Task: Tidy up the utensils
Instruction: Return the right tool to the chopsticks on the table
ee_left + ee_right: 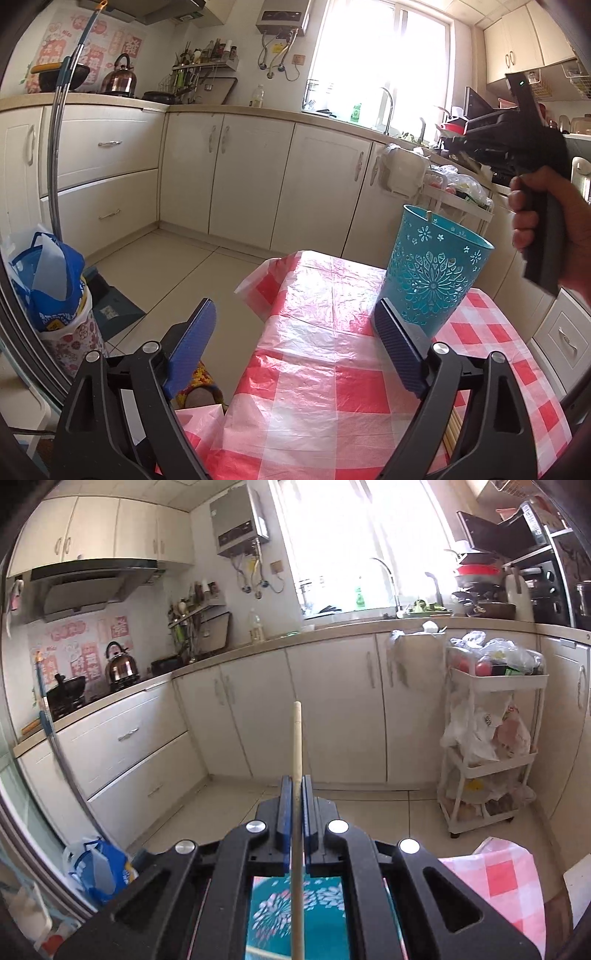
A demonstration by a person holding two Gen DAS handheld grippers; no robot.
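One chopstick (296, 760) is clamped between the clenched pads of the right gripper (295, 794), held high above the teal holder (432, 273), presumably so its lower end can be dropped straight in. The holder is stood on the checked tablecloth (332, 398). The left gripper (295, 350) is kept wide and empty, its right pad just beside the holder, seemingly for steadying.

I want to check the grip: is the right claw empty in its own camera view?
No, the right claw is shut on a wooden chopstick, which runs between its two blue pads.
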